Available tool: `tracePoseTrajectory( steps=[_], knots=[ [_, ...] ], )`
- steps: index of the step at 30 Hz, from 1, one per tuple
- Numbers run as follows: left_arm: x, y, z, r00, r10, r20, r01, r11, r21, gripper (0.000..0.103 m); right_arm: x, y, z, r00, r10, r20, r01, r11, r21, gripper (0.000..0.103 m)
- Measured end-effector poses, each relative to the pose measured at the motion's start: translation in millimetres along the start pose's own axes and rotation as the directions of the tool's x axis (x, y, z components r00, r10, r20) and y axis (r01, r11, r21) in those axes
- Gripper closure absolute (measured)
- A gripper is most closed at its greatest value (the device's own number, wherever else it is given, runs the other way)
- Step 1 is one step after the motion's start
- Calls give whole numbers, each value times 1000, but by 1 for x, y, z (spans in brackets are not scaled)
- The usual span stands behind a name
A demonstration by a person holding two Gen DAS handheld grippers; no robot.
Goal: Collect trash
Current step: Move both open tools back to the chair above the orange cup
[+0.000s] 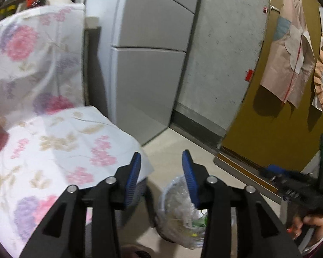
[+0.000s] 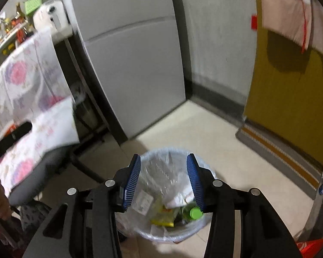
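Both claws gape empty: right claw (image 2: 163,172) hovers over the lined trash bin (image 2: 206,225), left claw (image 1: 161,169) beside it.

A thin, glossy, crinkled plastic liner (image 2: 161,163) is seen in the bin (image 2: 168,237). The fingers (image 2: 132,180) are faced with ribbed blue rubbery pads on matt black plastic, fastened with shiny metal bolts (image 2: 109,182). Soft printed cloth (image 1: 53,142) is draped over the surface. The fridge (image 2: 135,64) looks smooth and satin; the floor (image 2: 204,133) is smooth tile.
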State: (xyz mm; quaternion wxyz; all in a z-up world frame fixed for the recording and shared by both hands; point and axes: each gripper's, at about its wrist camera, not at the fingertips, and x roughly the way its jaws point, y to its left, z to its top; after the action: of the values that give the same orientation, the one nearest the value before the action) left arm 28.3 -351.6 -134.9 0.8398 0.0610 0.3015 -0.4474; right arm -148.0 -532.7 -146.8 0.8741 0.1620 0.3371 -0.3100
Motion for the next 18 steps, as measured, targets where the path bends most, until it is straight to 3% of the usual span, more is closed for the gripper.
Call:
tracePoseTrajectory(
  steps=[4,8,13,18],
  knots=[
    [-29,17,3,997,64,47,-64,998,-3,44,-29,22,15,996,35,78,-33,999,-31,50],
    [-60,43,-5,989,130,71,-127,991,-43,43,-50,60,23,986,112,126,-99,990,-99,49],
    [-91,83,-21,975,214,58,-207,973,-100,43,-50,116,23,969,221,110,-197,960,-198,48],
    [-128,136,-40,939,341,37,-330,926,-182,43,-41,178,21,946,320,51,-293,914,-282,47]
  ],
)
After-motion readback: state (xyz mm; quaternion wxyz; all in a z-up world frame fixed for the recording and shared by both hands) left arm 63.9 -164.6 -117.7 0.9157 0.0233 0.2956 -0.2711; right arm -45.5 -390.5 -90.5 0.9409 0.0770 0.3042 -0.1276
